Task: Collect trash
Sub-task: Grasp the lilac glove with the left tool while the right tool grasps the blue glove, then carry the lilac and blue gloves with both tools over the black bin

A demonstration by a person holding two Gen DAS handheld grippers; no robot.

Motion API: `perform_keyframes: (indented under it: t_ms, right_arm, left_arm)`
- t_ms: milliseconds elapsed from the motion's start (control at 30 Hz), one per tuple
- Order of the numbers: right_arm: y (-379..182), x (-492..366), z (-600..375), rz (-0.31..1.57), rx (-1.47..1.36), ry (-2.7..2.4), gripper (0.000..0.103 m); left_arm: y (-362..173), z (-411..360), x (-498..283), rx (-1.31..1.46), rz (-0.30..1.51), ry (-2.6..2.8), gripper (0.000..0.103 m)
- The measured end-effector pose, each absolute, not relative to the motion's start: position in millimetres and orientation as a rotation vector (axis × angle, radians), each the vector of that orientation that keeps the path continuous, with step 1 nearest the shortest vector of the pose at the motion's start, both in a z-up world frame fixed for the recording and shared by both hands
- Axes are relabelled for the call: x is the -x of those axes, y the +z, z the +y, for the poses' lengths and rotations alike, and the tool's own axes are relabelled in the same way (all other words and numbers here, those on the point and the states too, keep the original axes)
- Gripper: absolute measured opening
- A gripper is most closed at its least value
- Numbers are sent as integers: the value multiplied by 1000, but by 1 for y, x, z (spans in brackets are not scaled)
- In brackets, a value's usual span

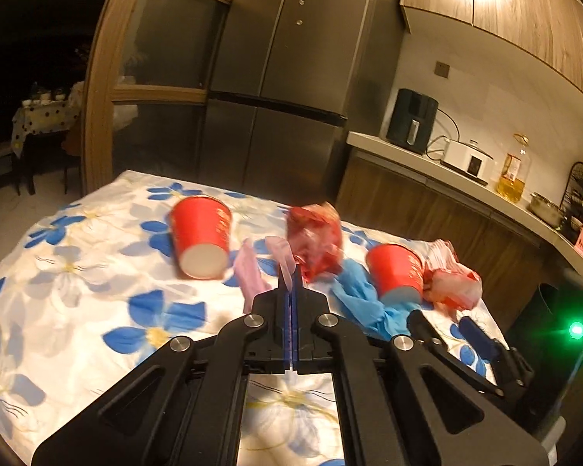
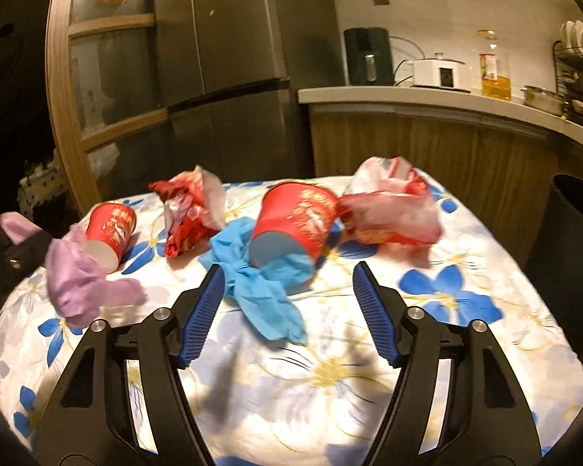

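My left gripper [image 1: 290,279] is shut on a purple glove [image 1: 248,272], which hangs from its tips over the floral table; the right wrist view shows that glove [image 2: 81,283] dangling from the left gripper [image 2: 23,248]. My right gripper [image 2: 287,272] stands open, low over the cloth. A blue glove [image 2: 260,291] lies between and just beyond its pads, which do not touch it. A red paper cup [image 2: 295,217] lies tipped on the glove's far end. Another red cup [image 2: 110,233], a red wrapper [image 2: 188,209] and a red-and-white plastic bag [image 2: 388,209] lie farther back.
The table wears a white cloth with blue flowers [image 2: 330,388]. A dark bin [image 2: 571,209] stands off its right edge. Behind are a steel fridge [image 2: 229,77] and a counter [image 2: 427,97] with appliances, an oil bottle and a dish rack.
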State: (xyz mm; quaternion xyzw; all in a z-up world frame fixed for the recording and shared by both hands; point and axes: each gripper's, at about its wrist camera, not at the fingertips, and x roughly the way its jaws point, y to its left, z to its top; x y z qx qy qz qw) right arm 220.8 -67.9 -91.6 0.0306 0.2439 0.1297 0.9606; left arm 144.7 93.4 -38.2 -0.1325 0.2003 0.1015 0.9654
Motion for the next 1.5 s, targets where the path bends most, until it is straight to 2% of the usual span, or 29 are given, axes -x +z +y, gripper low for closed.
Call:
perform_keyframes:
  t_ms: [167,433,500,967,1500]
  right_arm:
    - [-105,-233,-48,558,-12,284,48]
    - [-114,-242,-44,619,-6,310,9]
    - [-111,-238,-43,599,5,331,4]
    - [-50,-177,-74,423,-39,406,1]
    - [-11,-132,-158,325,-106,307,1]
  left_arm:
    - [-37,104,-144,280,403,213,0]
    - [-35,111,-141,285,397,218,0]
    - [-34,112,-141,285,397,219,0]
    - [-18,97,-128,263,375,228,0]
    - [2,17,-122,199,354,108,0]
